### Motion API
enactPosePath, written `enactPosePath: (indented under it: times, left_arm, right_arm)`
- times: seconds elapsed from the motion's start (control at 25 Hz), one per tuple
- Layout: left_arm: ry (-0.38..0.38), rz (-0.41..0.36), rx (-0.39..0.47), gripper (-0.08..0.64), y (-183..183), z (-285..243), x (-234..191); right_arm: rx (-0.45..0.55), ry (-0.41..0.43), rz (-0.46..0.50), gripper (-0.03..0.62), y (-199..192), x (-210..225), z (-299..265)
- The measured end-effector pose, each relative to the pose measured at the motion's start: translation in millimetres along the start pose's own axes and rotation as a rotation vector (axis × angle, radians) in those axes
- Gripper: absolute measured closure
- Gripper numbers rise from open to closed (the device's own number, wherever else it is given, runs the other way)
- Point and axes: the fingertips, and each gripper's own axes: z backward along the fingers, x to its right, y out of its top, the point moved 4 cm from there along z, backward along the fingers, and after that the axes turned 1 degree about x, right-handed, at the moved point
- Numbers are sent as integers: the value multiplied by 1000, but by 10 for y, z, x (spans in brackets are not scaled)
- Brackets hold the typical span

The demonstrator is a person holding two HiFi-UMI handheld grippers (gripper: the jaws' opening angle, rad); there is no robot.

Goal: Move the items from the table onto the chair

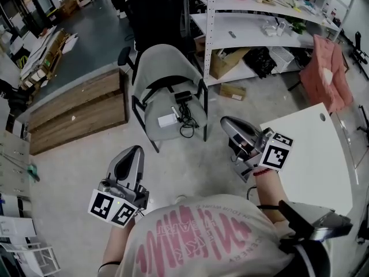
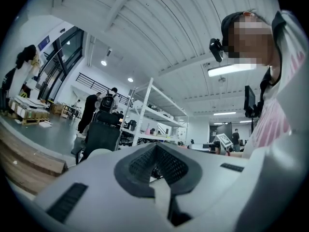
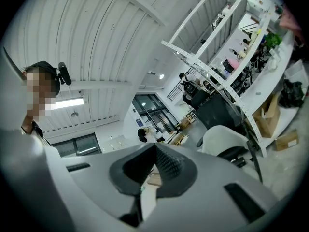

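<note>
Chair: a grey padded chair with a black frame (image 1: 171, 68) stands on the concrete floor (image 1: 190, 166), ahead of both grippers and just beside a white metal shelving rack (image 1: 209, 33).
Items: a white rectangular block (image 1: 167, 120) and a black coiled cable (image 1: 186, 122) lie side by side on the chair's seat, near its front edge. A small black box (image 1: 183, 96) sits at the seat's back edge.
Tabletop: the white tabletop (image 1: 311, 160) is at the person's right; its left corner is near the right gripper.
Left gripper: the left gripper (image 1: 135, 151) is over the floor and points toward the chair; its fingers are together with nothing between them.
Right gripper: the right gripper (image 1: 226, 122) is beside the chair's front right leg; its fingers are together and empty.
Floor, left: a low platform of wooden boards (image 1: 75, 111).
</note>
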Motion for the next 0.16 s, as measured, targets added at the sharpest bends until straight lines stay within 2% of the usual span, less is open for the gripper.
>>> enactPosePath:
  times: [0.16]
  left_arm:
    - [-27, -11, 11, 551, 76, 19, 112]
  right_arm:
    - [5, -8, 7, 578, 36, -36, 33]
